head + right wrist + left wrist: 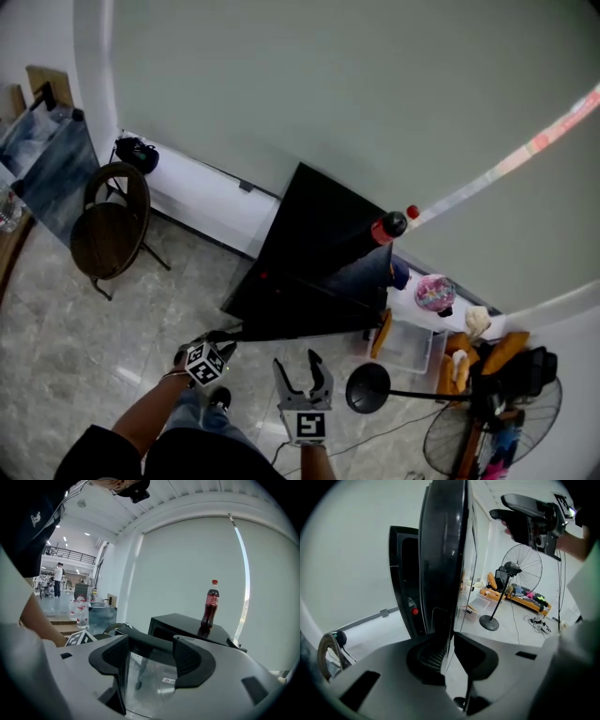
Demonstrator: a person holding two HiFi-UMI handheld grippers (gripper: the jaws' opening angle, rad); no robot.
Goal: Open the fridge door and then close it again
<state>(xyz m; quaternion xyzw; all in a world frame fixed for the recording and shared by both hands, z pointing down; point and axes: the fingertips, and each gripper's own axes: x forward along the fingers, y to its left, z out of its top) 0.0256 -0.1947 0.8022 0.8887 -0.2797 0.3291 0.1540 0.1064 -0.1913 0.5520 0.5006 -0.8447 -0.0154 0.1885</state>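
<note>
Holding: left tool (449, 652) clamped on fridge door (443, 550) edge, frame centre.
Right tool (152, 660): jaws wide apart, empty.
Done: door standing open.
Left: swinging it shut against fridge (401, 573).

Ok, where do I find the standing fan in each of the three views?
Head view: fan at bottom right, right of the fridge.
Left gripper view: right of centre, right of the fridge door.
Right gripper view: not in it.
Shared landmark: the black fridge, seen in all three.
</note>
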